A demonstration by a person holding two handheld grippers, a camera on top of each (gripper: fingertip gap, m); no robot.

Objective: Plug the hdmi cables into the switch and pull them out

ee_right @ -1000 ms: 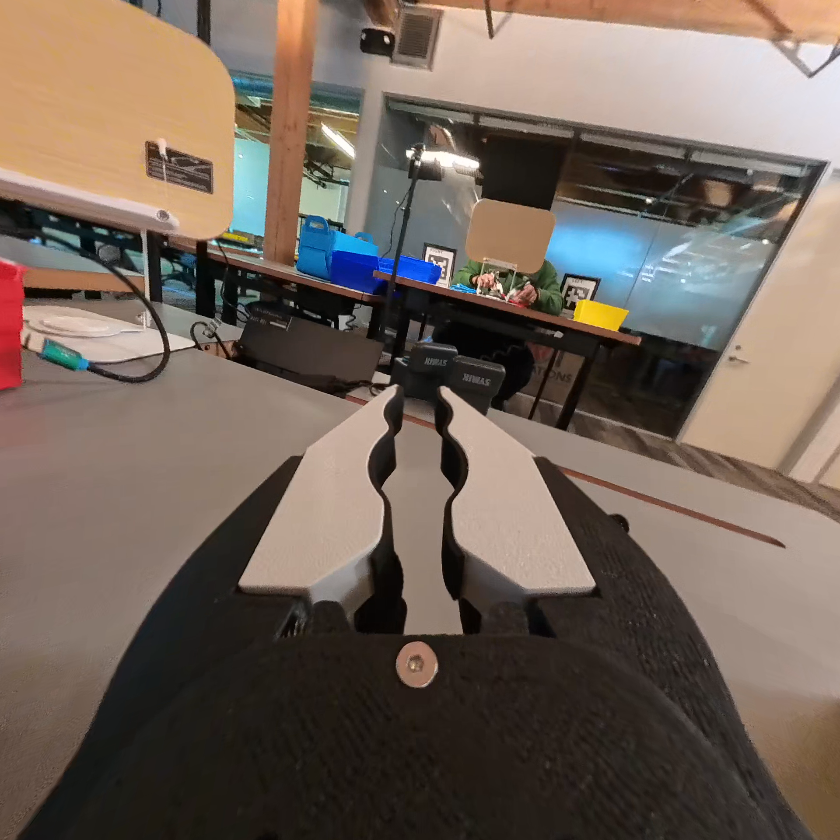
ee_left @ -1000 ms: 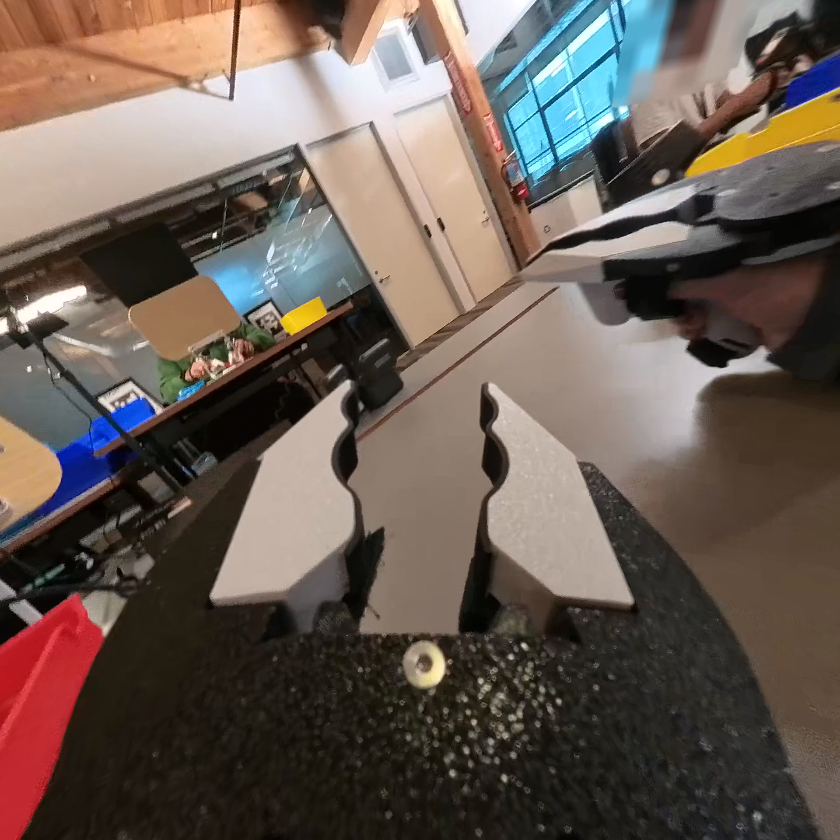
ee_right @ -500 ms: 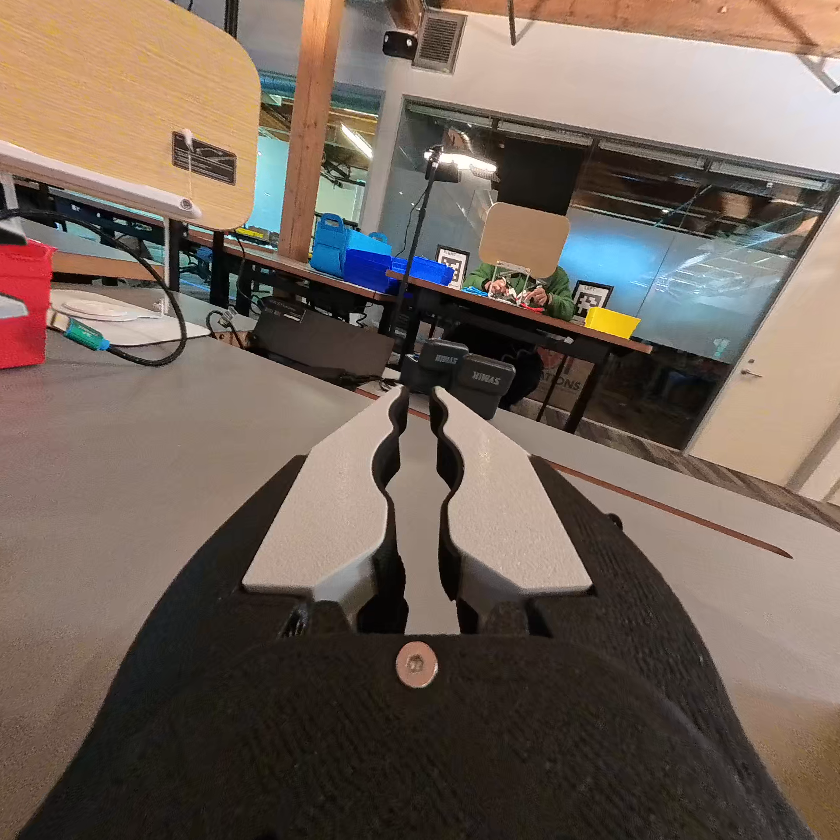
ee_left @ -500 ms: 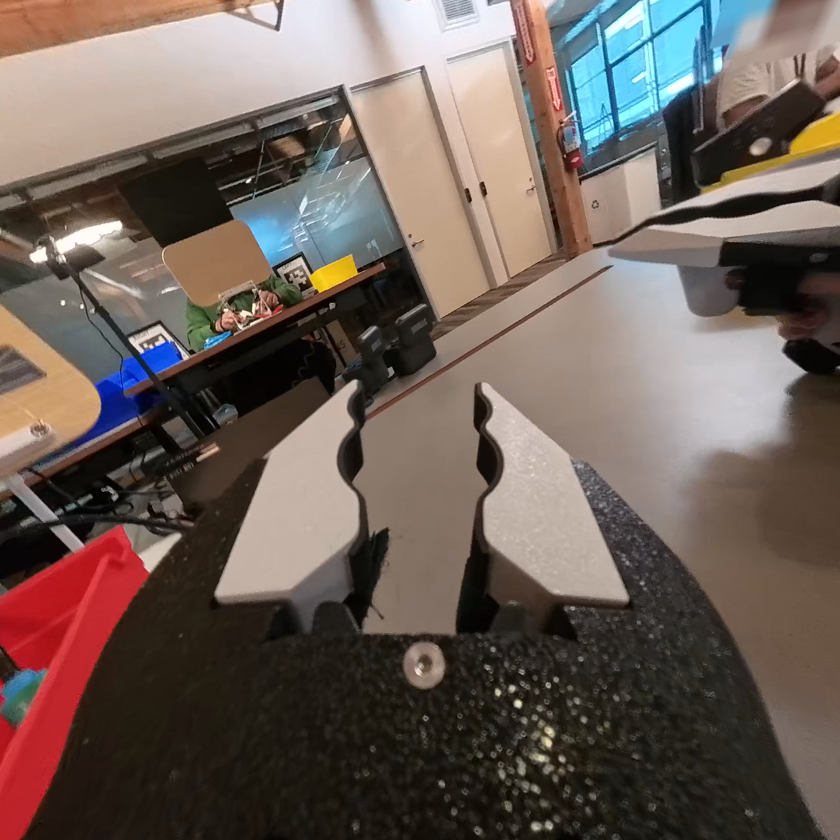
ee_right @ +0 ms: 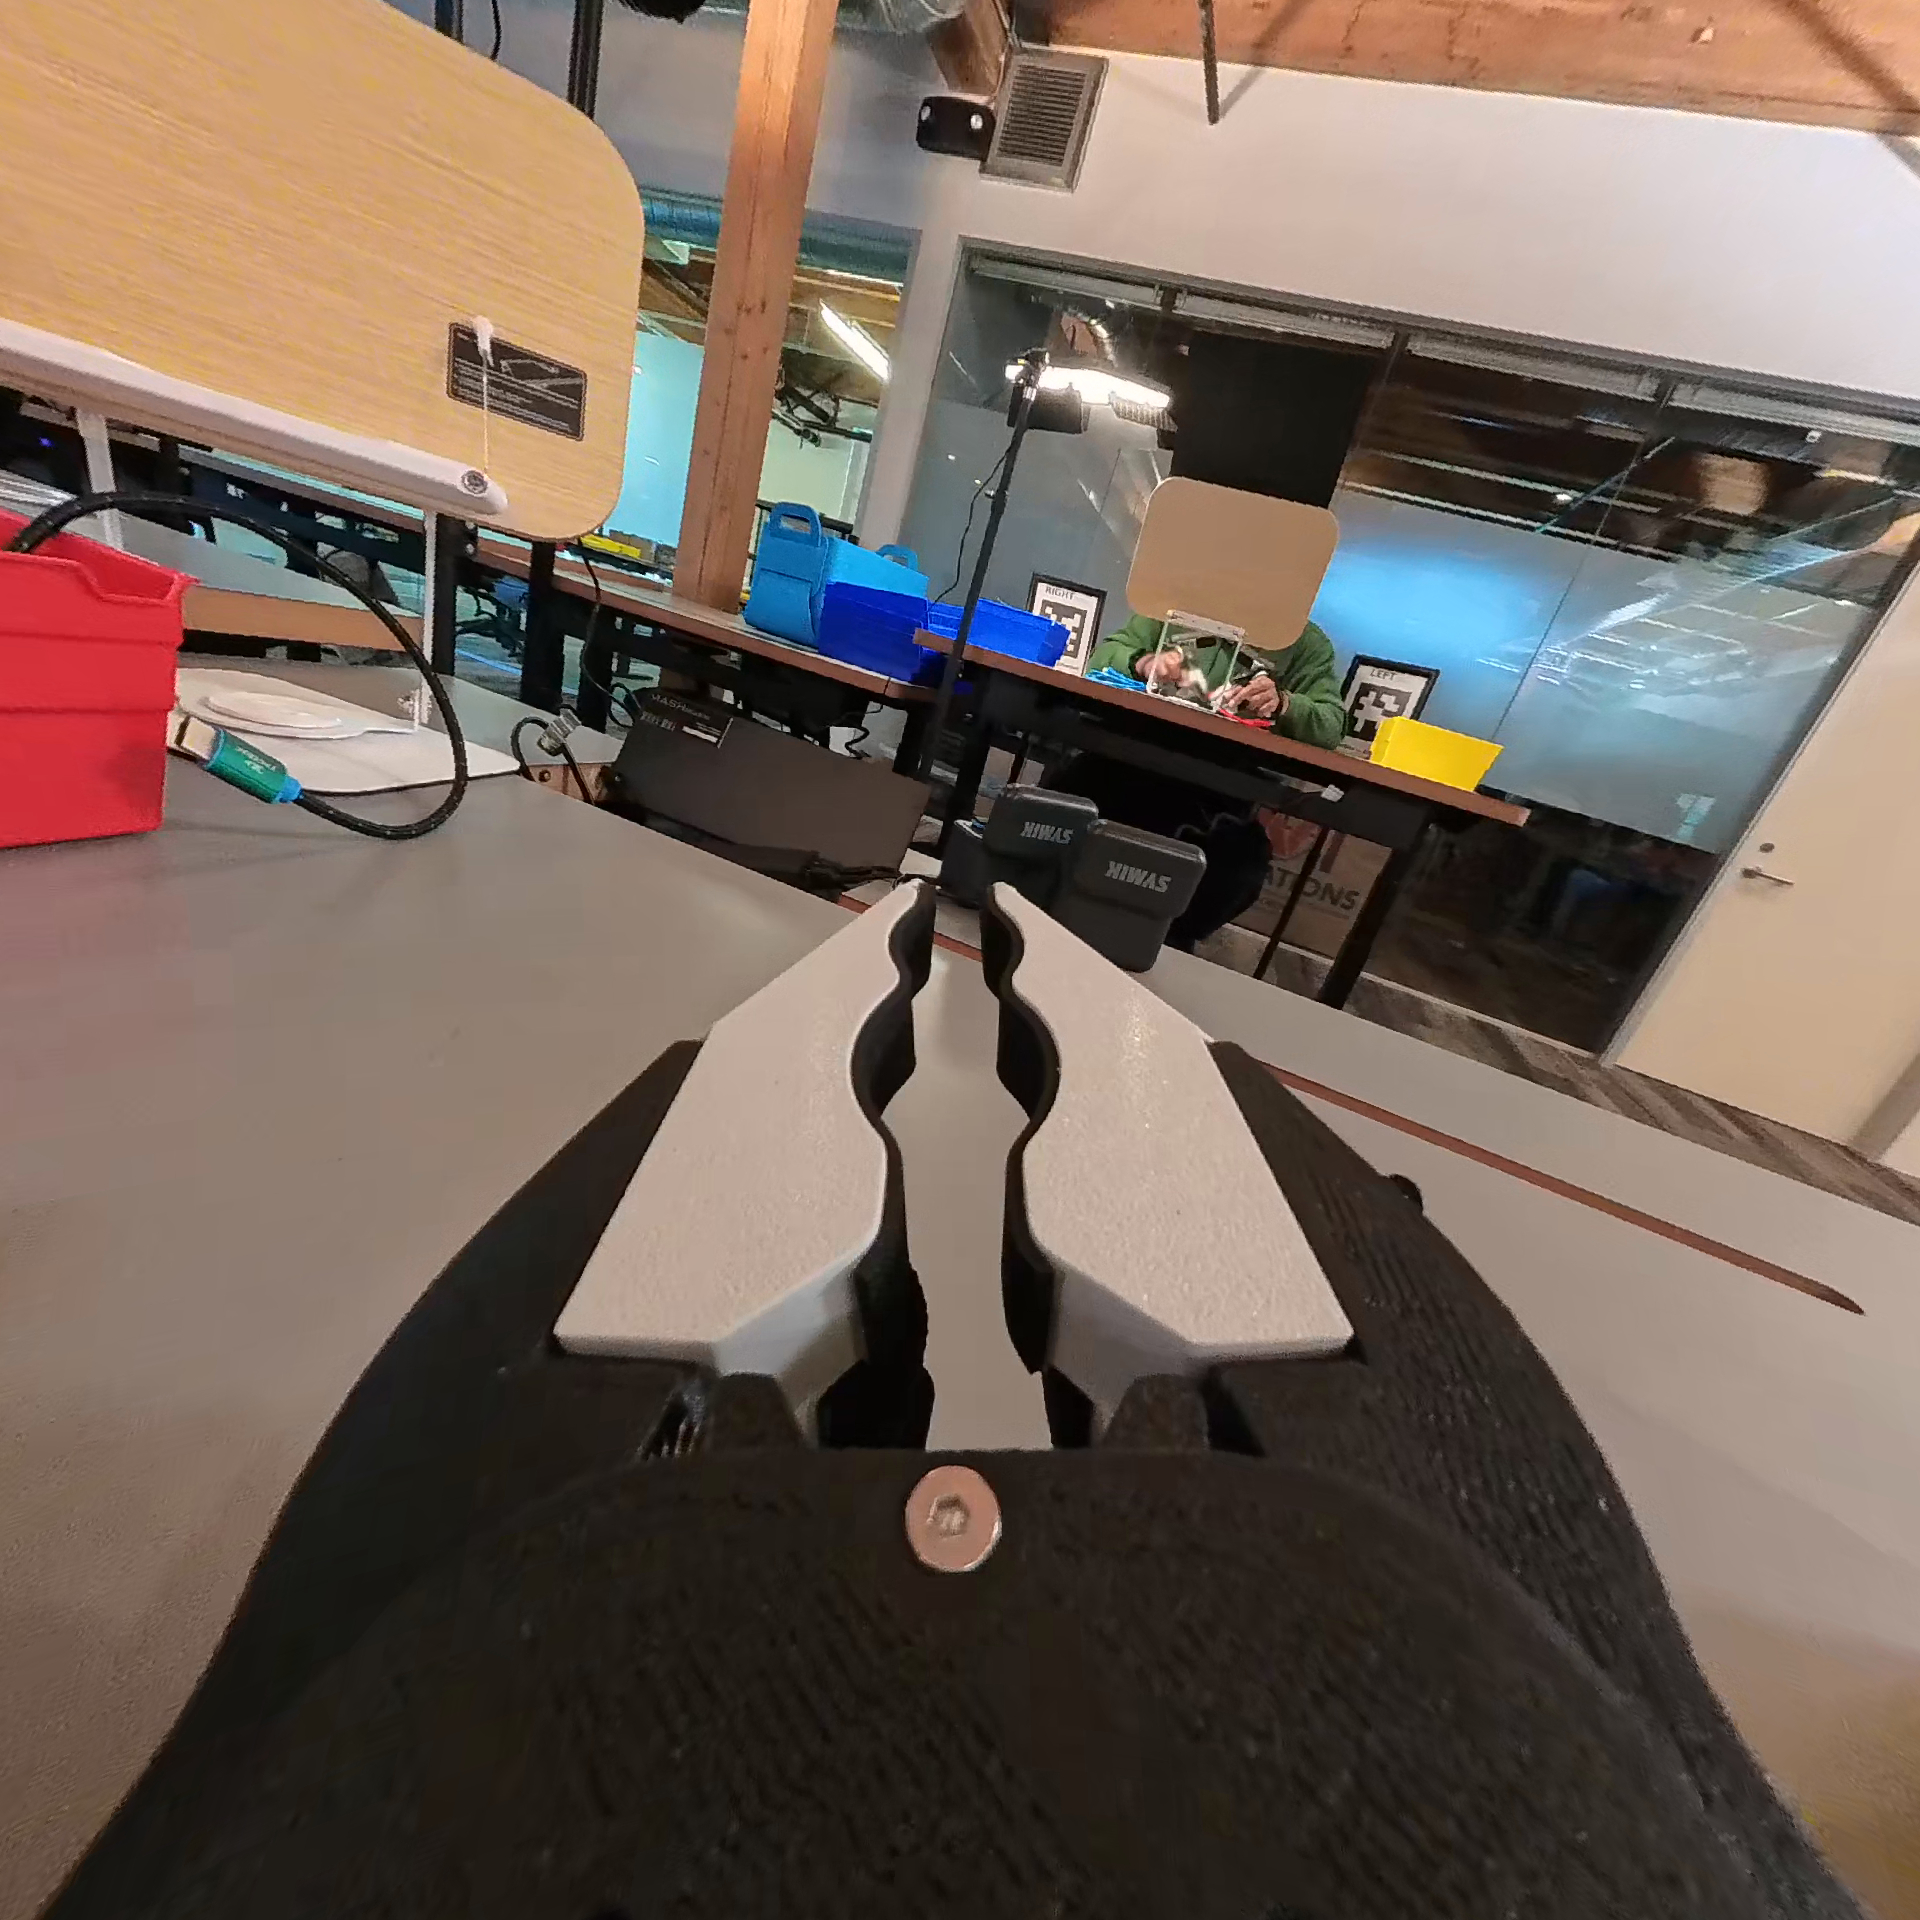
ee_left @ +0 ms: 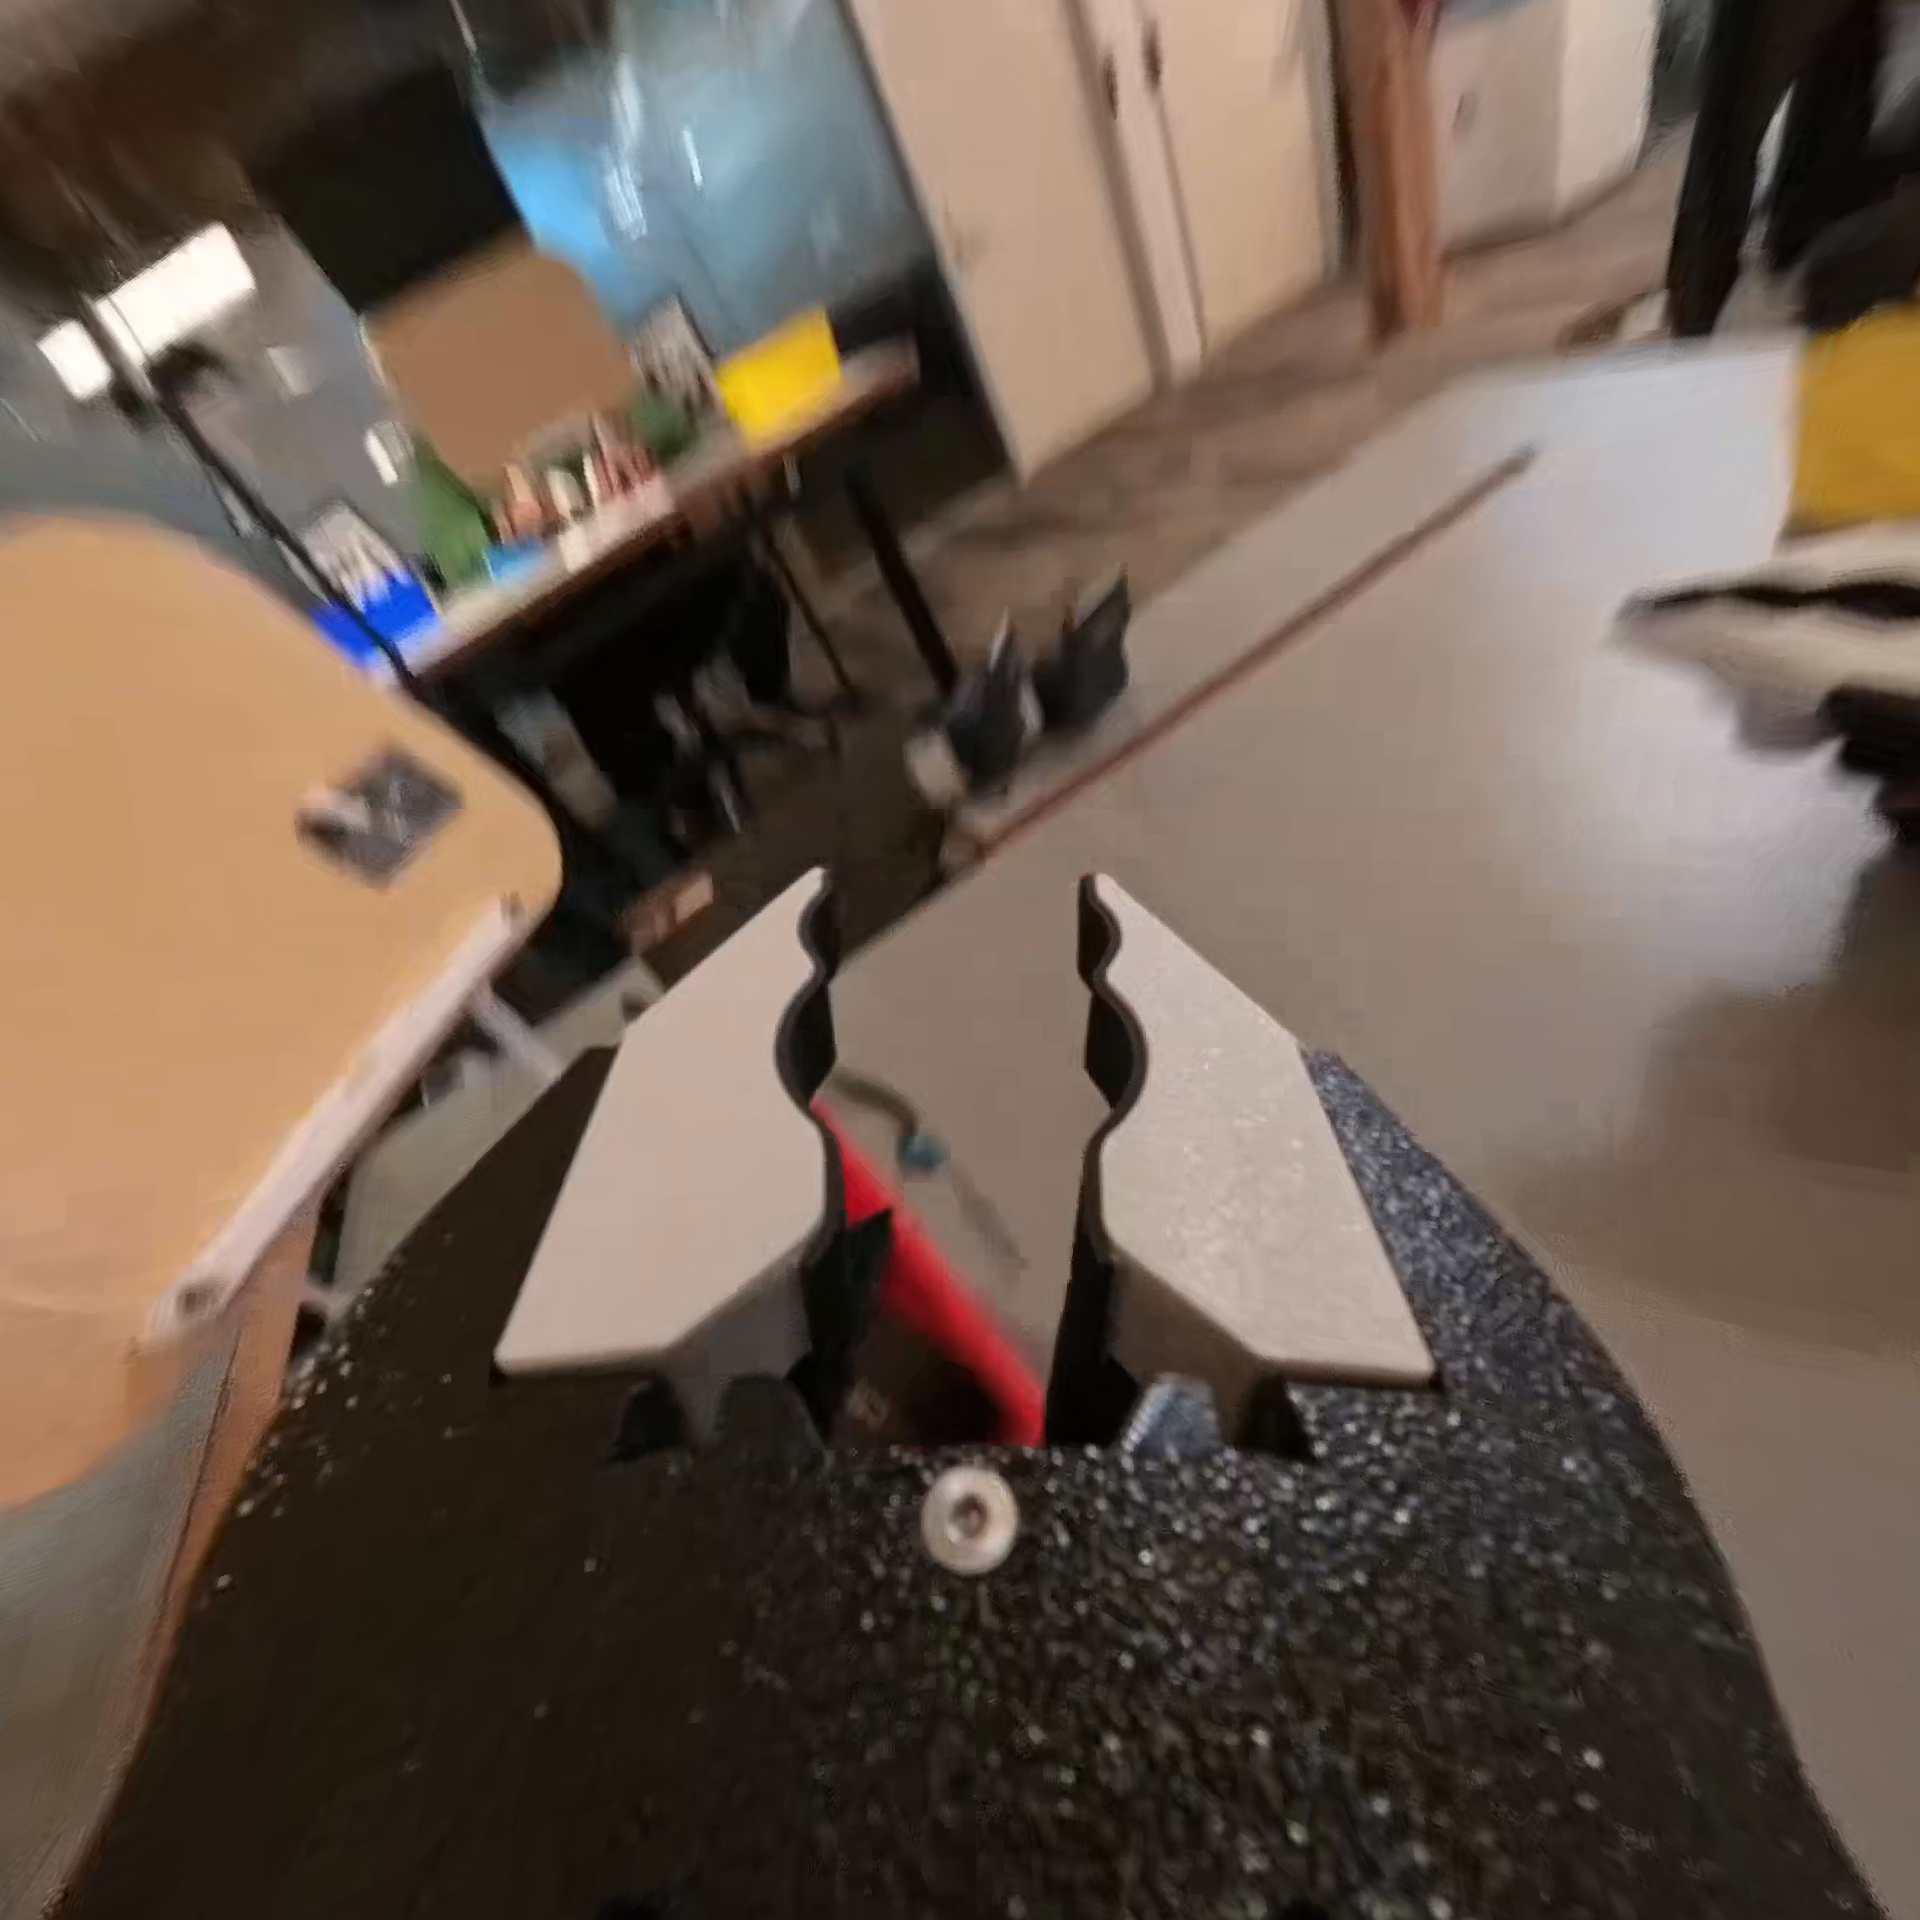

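both grey two-finger claws, left (ee_left: 954, 914) and right (ee_right: 954, 904), gape empty; the black braided hdmi cable with teal plug (ee_right: 247, 767) lies by the bench's far left edge beside the red plastic bin (ee_right: 78, 696).

Left hand-held gripper (ee_left: 954, 904) gapes empty; right hand-held gripper (ee_right: 954, 912) barely parted.

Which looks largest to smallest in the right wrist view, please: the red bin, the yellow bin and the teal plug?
1. Red bin, though it is nearest and cut off by the frame edge.
2. Yellow bin, far back.
3. Teal plug.
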